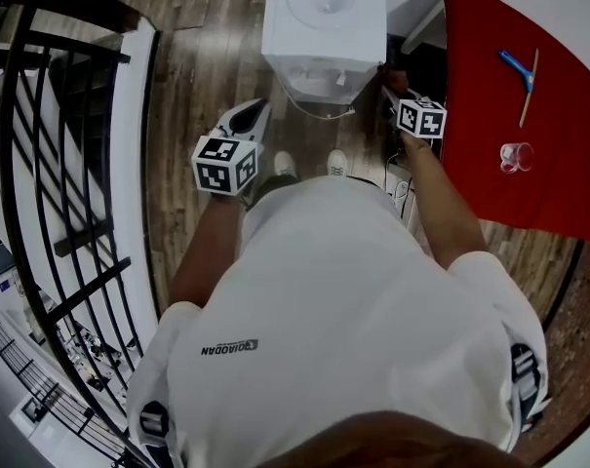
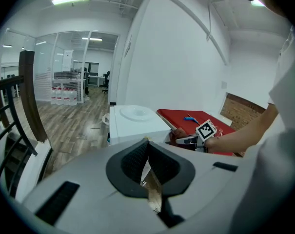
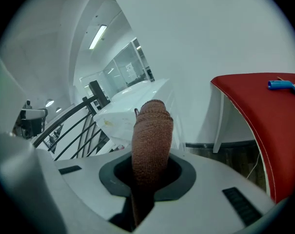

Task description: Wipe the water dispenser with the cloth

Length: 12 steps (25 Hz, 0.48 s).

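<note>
The white water dispenser (image 1: 324, 18) stands on the wood floor straight ahead of me; it also shows in the left gripper view (image 2: 137, 123) and in the right gripper view (image 3: 137, 106). My right gripper (image 1: 396, 94) is shut on a rolled brown cloth (image 3: 152, 135), held at the dispenser's right front corner. The cloth (image 1: 397, 81) is beside the dispenser's side; I cannot tell whether it touches it. My left gripper (image 1: 257, 110) hangs shut and holds nothing, a little left of and short of the dispenser. Its pads (image 2: 137, 157) meet at the tip.
A table under a red cover (image 1: 509, 96) stands right of the dispenser, bearing a blue-handled tool (image 1: 516, 66), a wooden stick and a clear glass (image 1: 517, 156). A black stair railing (image 1: 41, 164) runs along my left. A cable (image 1: 319, 110) lies at the dispenser's foot.
</note>
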Available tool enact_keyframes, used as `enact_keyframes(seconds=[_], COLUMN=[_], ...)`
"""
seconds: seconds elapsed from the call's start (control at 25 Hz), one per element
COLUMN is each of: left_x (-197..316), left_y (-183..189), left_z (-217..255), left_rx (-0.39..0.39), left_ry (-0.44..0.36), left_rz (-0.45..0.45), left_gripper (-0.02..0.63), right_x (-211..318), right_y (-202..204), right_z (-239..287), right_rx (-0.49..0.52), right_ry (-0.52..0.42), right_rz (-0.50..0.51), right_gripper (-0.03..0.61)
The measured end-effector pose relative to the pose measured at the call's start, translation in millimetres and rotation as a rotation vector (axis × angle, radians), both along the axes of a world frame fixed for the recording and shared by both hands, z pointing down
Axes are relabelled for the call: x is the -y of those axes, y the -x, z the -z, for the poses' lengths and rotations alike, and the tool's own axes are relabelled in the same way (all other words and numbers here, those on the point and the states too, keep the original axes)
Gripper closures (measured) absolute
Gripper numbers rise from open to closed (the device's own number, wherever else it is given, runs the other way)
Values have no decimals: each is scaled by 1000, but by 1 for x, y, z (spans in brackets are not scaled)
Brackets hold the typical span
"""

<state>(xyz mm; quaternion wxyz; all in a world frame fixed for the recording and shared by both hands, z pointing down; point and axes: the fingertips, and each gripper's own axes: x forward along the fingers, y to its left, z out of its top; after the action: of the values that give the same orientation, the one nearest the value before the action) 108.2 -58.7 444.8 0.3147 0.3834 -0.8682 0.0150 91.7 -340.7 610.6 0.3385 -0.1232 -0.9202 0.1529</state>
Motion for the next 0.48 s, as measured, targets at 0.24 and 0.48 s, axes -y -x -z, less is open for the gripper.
enact_keyframes(seconds=[0.24, 0.48], left_x=[-7, -36], left_y=[-22, -44], left_z=[10, 26], left_rx=[46, 81], left_ry=[12, -5], left_rz=[26, 35], left_gripper=[621, 621], right_x=[20, -36], right_y=[-11, -35], right_z=[-1, 52], right_rx=[-8, 31], right_ry=[63, 214], right_rz=[-65, -39], right_gripper=[528, 528])
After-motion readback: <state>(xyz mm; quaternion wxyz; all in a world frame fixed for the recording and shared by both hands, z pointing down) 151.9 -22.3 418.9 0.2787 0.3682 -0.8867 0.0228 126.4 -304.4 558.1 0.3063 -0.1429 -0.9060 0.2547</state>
